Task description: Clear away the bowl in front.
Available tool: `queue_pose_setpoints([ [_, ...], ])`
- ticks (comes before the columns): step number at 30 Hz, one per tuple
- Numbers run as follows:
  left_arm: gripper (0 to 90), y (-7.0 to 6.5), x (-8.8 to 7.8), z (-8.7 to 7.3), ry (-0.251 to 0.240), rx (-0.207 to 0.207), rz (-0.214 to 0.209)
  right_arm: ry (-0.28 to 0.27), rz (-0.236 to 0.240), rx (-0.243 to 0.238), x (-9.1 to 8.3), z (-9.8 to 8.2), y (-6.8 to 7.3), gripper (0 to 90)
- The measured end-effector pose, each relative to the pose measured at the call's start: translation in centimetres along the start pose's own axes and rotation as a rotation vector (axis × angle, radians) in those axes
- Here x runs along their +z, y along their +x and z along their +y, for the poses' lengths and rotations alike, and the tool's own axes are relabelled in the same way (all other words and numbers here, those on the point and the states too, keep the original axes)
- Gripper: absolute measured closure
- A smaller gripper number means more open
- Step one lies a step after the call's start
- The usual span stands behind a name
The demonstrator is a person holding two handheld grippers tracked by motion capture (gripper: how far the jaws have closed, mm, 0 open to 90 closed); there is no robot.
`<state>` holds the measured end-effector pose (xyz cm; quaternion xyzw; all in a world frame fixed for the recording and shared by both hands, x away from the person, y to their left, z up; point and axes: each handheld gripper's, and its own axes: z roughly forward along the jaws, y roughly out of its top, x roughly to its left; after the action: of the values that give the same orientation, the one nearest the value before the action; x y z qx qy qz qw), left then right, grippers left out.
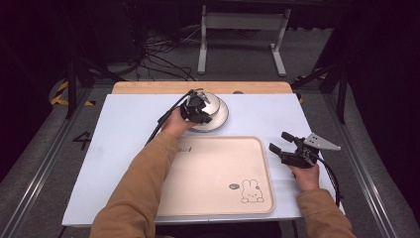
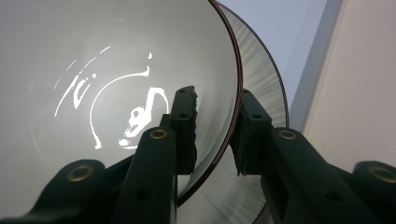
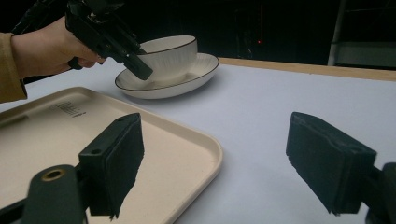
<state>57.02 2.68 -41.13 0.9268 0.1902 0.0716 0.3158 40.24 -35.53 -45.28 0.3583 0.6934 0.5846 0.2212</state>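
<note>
The left gripper (image 1: 197, 110) straddles the rim of the bowl (image 1: 212, 105), one jaw inside and one outside, pinching or about to pinch the wall; I cannot tell which. The bowl stands upright, mouth up, on a plate (image 1: 221, 119) at the table's (image 1: 124, 129) far middle, no long axis. The tray (image 1: 218, 173) lies bare, so likely nothing is moved yet. The right gripper (image 1: 283, 144) hovers beside the tray, jaws spread, holding nothing.

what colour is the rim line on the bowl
Dark brown line on the white bowl, clearest in the left gripper view.
</note>
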Motion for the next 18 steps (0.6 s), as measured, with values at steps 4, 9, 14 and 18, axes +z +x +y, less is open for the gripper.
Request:
queue_pose_setpoints([
  [4, 76.8, -0.19, 0.08, 0.17, 0.007, 0.018, 0.001, 0.001, 0.000, -0.001, 0.01, -0.01, 0.01, 19.5],
  [9, 80.2, -0.54, 0.21, 0.48, 0.018, 0.050, 0.012, -0.001, 0.001, 0.002, 0.02, -0.01, -0.01, 19.5],
  [14, 80.8, -0.55, 0.17, 0.54, 0.025, 0.059, 0.016, 0.002, 0.001, 0.002, 0.02, -0.02, 0.00, 19.5],
  [18, 81.4, -0.75, 0.23, 0.63, 0.023, 0.067, 0.025, 0.003, 0.001, 0.001, 0.03, -0.02, 0.01, 19.5],
])
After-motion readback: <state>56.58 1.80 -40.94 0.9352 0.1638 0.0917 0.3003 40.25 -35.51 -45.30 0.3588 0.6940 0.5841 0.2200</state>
